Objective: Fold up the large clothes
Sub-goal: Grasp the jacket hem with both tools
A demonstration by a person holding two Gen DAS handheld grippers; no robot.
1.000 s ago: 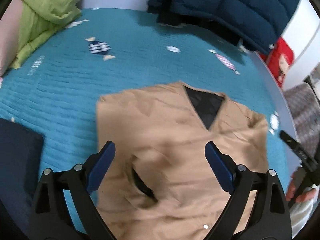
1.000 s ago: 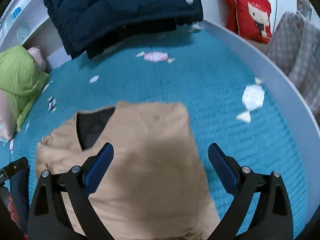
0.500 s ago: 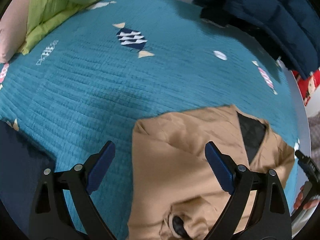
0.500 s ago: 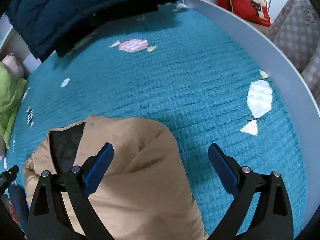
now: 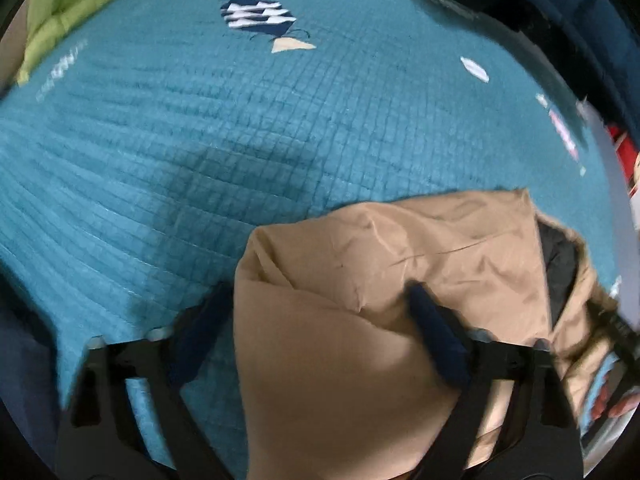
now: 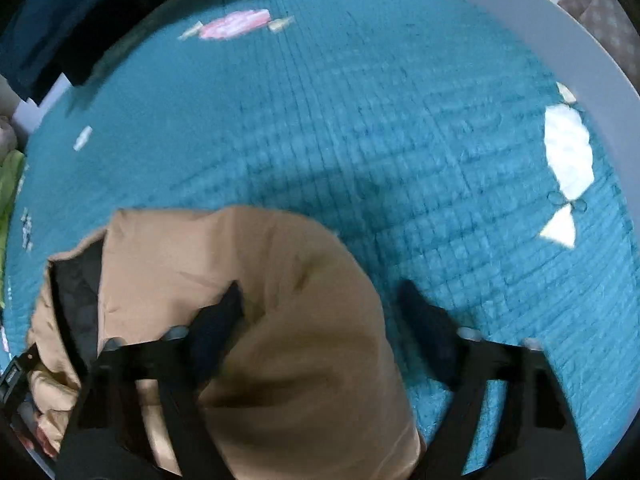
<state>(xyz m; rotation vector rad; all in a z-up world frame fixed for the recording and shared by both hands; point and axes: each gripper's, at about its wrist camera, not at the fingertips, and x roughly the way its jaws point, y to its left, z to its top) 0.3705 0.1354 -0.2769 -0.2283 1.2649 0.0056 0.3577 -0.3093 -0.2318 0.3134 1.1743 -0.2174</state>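
Tan jacket (image 5: 360, 360) blurs between both closing claws (image 5: 320, 324) (image 6: 320, 320); grip unclear.

Teal quilted bed cover (image 5: 280, 128) with candy prints; tan garment (image 5: 340, 360) bunched on it, dark jacket (image 6: 60, 32) at far edge.

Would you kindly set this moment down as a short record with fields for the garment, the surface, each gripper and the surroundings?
garment: tan jacket with dark lining, bunched, lying on the bedspread
surface: teal quilted bedspread with candy prints
left gripper: jaws have just been closing, the jacket's edge between them; blurred, grip not confirmed
right gripper: jaws have just been closing, the jacket's other edge between them; blurred, grip not confirmed
surroundings: green pillow and navy coat at the bed's far end
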